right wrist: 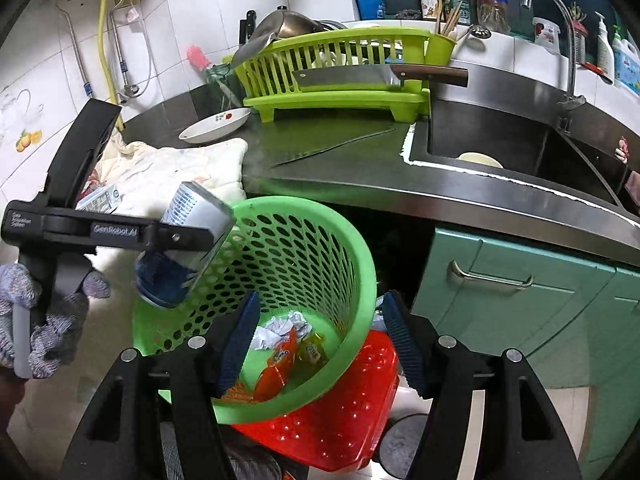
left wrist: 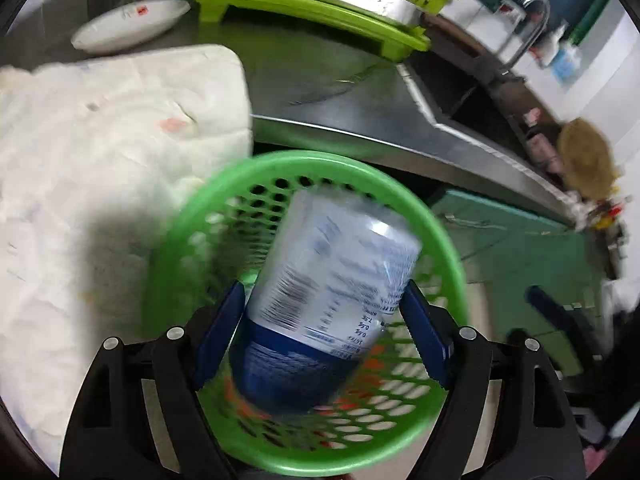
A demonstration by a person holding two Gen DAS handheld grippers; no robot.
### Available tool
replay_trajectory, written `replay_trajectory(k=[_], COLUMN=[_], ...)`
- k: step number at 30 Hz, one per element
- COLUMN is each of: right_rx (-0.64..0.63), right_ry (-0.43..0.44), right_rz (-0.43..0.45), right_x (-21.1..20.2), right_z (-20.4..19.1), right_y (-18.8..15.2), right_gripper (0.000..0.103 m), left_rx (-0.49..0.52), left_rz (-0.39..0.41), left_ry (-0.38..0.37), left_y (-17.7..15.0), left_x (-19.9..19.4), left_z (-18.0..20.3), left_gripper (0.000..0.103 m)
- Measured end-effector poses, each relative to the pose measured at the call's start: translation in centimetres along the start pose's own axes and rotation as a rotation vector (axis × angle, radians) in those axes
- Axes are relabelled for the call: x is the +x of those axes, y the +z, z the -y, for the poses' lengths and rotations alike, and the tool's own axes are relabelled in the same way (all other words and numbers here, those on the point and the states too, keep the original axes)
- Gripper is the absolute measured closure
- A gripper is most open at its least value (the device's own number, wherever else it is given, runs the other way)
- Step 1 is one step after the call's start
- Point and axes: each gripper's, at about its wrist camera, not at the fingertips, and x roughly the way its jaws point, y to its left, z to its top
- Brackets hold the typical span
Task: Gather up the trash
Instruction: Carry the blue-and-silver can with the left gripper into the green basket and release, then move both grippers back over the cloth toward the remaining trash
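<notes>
A blue and white can [left wrist: 328, 280] sits between the blue pads of my left gripper [left wrist: 325, 290], right above the green perforated basket [left wrist: 180, 216]. The can is smeared by motion while the fingers are sharp, and the pads do not clamp it, so the jaws are open. The right wrist view shows the same can [right wrist: 192, 216] tilted at the basket's far rim [right wrist: 280, 204]. My right gripper [right wrist: 320, 304] is open, its fingers either side of the basket's near wall. Crumpled paper [right wrist: 284, 330] and orange packets [right wrist: 280, 364] lie inside.
A gloved hand [right wrist: 48, 320] holds the left gripper. A red basket [right wrist: 352, 420] sits under the green one. A white cloth [left wrist: 100, 160], plate [right wrist: 216, 126], dish rack with cleaver [right wrist: 348, 76], knife [right wrist: 336, 144] and sink [right wrist: 500, 144] fill the counter. Green cabinets [right wrist: 520, 280] stand at right.
</notes>
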Motion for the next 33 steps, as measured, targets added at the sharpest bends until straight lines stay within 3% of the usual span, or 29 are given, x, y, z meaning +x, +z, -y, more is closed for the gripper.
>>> replay_trajectory(k=[6, 19, 33], right_rx=[0.006, -0.020, -0.110], right_ry=[0.000, 0.059, 0.129], right_rz=[0.010, 0.059, 0.081], right_x=[-0.4, -2.3, -3.0], right_z=[-0.5, -5.4, -13.2], right_y=[0.0, 1.5, 3.5], right_gripper=[0.041, 0.036, 0.032], left_rx=[-0.003, 0.058, -0.056], left_rz=[0.023, 0.195, 0.276], left_ry=[0.012, 0.143, 0.264], left_y=[-0.4, -3.5, -8.2], left_x=[-1.7, -13.3, -21.4], left_z=[-0.4, -2.6, -9.8], left_gripper=[0.025, 0.025, 0.025])
